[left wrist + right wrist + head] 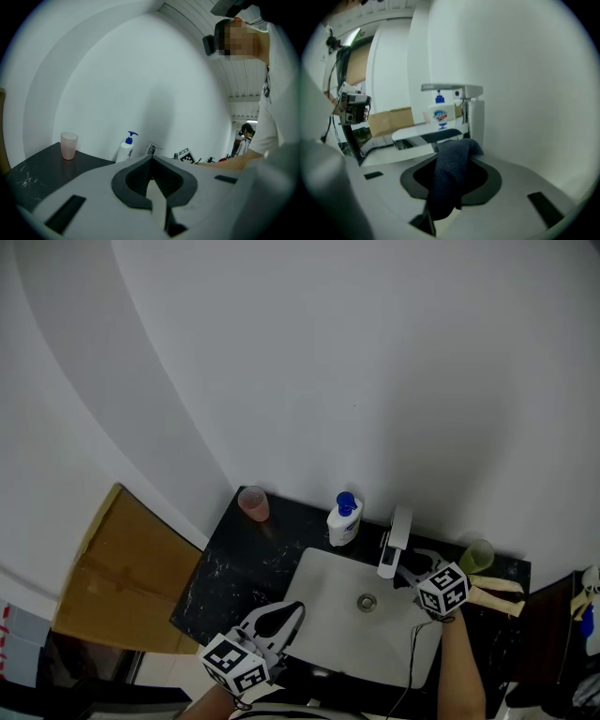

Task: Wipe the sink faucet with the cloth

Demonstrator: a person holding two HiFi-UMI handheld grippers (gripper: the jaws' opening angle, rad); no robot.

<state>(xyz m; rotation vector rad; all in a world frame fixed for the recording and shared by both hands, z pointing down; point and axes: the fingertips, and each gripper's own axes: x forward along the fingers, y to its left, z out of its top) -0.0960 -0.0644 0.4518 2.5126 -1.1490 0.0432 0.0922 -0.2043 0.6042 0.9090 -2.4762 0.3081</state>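
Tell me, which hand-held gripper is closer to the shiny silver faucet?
Right. The right hand-held gripper holds the dark grey cloth beside the silver faucet. The left hand-held gripper sits at the white sink's near left edge, farther off.

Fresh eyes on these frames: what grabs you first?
The right gripper, shut on a dark cloth, sits right beside the faucet at the back rim of the white sink. The left gripper hangs shut and empty at the sink's front left corner. A blue-pump soap bottle stands on the black counter just left of the faucet.
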